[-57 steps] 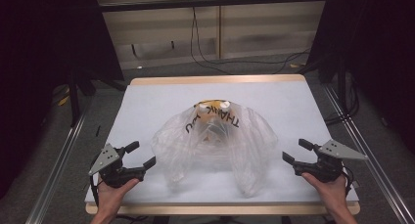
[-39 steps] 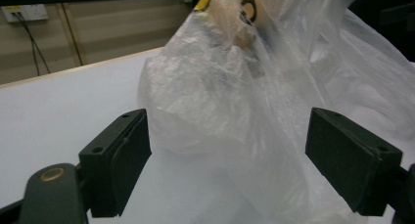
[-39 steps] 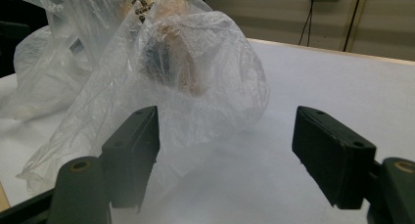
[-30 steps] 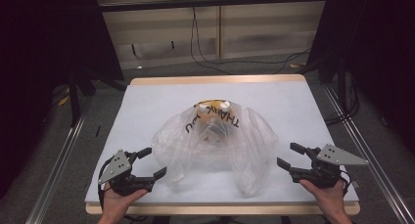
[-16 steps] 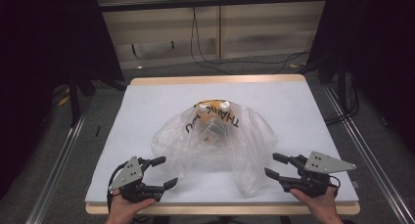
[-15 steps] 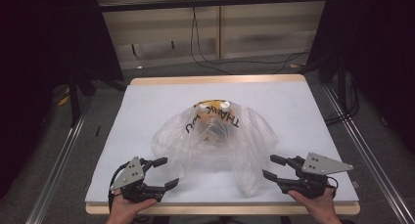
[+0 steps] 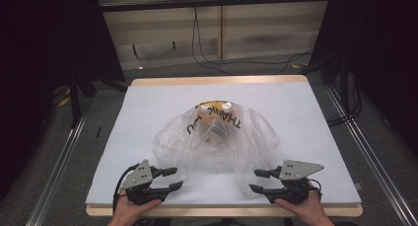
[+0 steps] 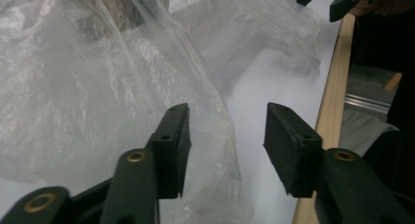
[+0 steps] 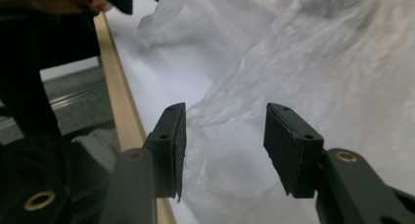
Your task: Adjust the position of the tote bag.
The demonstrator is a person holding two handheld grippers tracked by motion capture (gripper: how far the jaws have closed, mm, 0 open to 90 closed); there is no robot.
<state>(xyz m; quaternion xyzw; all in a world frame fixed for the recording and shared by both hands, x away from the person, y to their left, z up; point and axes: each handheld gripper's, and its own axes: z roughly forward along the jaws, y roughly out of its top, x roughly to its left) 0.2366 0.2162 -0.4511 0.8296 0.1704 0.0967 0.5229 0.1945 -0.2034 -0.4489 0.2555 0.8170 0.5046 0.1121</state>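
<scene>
Left hand-held gripper (image 7: 173, 179) and right hand-held gripper (image 7: 257, 180), jaws closing, half-wide, straddle the clear plastic bag (image 7: 217, 137) holding a yellowish item at the worktop's (image 7: 148, 107) near edge.

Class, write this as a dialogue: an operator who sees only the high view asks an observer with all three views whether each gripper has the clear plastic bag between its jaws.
Operator: Is the left gripper on the bag yet?
Observer: Not gripping. Its jaws have just been closing, and the left gripper view shows a fold of the film reaching into the gap between them, not pinched.
Operator: And the right gripper?
Observer: Much the same. Its jaws have just been closing too, and the right gripper view shows the film lying across the gap with the jaws apart, so nothing is clamped.
</scene>
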